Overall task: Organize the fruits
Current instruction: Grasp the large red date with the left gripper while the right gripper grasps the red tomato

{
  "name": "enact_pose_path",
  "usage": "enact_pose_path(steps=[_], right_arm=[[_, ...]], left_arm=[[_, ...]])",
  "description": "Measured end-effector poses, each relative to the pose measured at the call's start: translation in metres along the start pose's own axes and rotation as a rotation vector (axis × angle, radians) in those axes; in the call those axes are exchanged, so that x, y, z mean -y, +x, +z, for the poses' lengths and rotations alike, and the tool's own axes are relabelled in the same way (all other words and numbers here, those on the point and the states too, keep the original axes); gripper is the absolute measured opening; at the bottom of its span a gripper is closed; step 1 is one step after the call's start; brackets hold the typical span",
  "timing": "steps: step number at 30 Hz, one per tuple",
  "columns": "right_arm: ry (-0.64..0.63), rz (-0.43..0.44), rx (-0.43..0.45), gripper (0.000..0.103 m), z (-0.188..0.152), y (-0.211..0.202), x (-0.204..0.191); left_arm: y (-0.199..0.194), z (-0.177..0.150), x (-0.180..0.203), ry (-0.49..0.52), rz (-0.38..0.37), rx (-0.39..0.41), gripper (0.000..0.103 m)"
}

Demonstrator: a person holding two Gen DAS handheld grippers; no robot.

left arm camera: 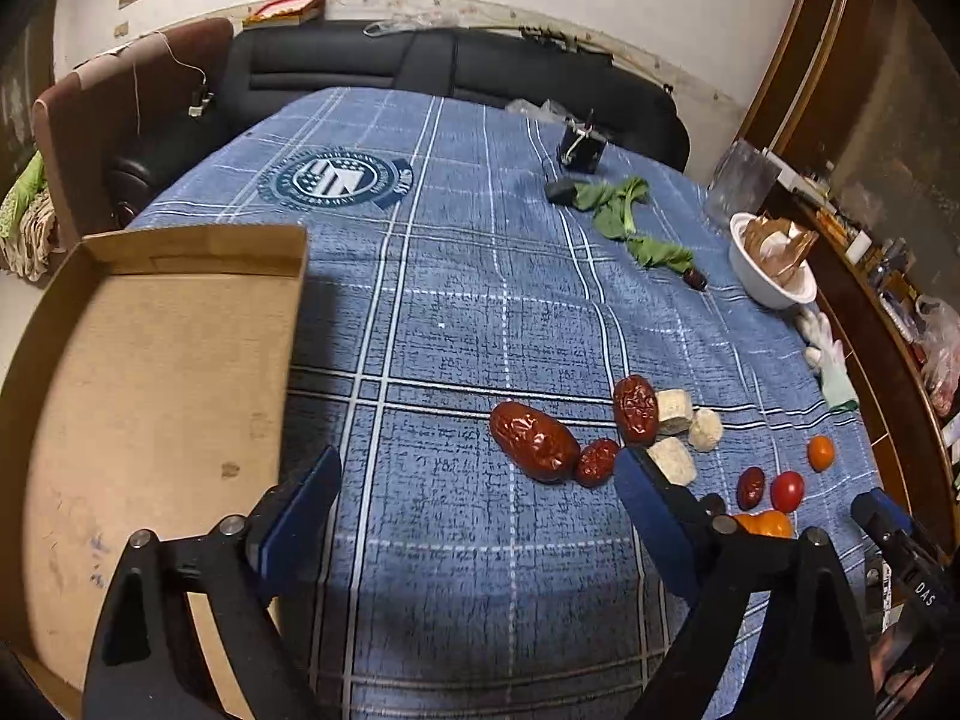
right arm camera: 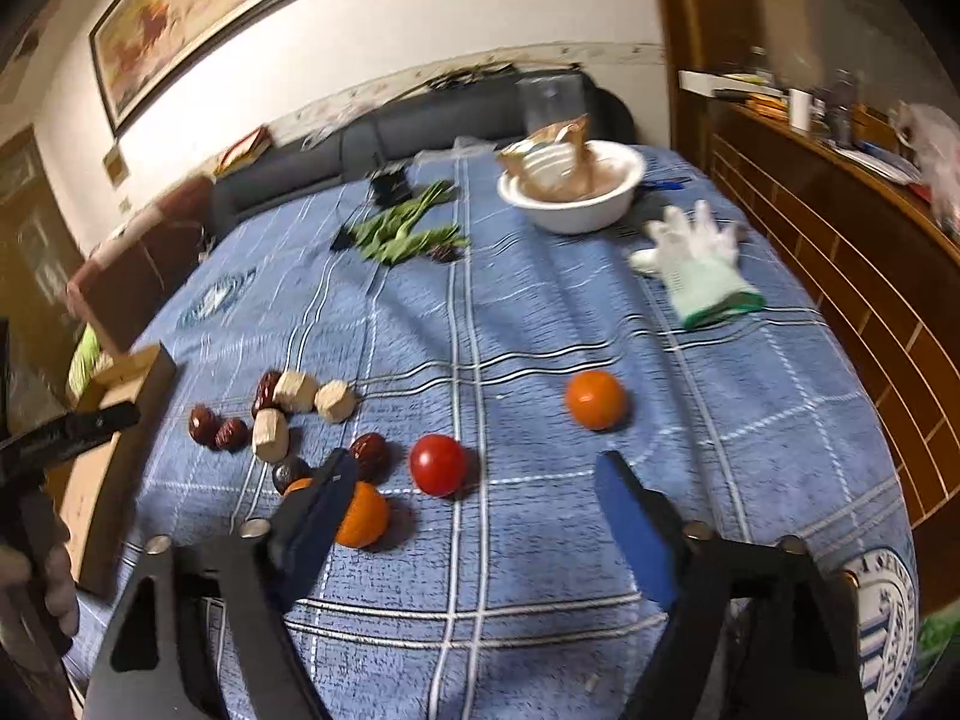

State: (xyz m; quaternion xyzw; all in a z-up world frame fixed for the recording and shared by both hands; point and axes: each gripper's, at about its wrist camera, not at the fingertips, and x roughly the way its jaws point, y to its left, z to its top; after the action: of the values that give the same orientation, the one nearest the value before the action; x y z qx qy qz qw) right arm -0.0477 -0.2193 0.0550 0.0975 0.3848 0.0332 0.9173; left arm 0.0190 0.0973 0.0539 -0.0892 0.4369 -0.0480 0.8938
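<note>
A white wall (right arm camera: 456,6) carries a framed painting (right arm camera: 204,6). Below it, a dark sofa (left arm camera: 372,69) backs the table (left arm camera: 480,312) in its blue plaid cloth; a wooden sideboard (right arm camera: 840,228) lines the right.

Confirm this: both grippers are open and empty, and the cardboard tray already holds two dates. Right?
Not quite. The cardboard tray holds nothing, as the left wrist view shows; the dates lie on the tablecloth. The left gripper and right gripper are open and empty.
</note>
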Motion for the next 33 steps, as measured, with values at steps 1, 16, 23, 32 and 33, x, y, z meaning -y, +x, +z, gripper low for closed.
enact_pose_path(steps=[1, 16, 23, 32, 33], right_arm=[[-0.005, -0.001, -0.005, 0.079, 0.001, 0.003, -0.003], [-0.002, -0.013, -0.061, 0.078, 0.007, 0.038, -0.007], [-0.022, -0.019, -0.083, 0.068, 0.009, 0.052, -0.014], [-0.025, -0.029, -0.136, 0.044, 0.005, 0.075, -0.018], [-0.023, -0.030, -0.139, 0.044, 0.005, 0.076, -0.017]], left_arm=[[0.003, 0.001, 0.001, 0.005, 0.002, -0.003, 0.091], [0.039, 0.006, 0.007, 0.035, -0.028, -0.078, 0.075], [0.055, 0.004, 0.014, 0.047, -0.034, -0.111, 0.075], [0.064, 0.002, 0.019, 0.089, -0.017, -0.106, 0.071], [0.063, 0.002, 0.019, 0.090, -0.016, -0.104, 0.070]])
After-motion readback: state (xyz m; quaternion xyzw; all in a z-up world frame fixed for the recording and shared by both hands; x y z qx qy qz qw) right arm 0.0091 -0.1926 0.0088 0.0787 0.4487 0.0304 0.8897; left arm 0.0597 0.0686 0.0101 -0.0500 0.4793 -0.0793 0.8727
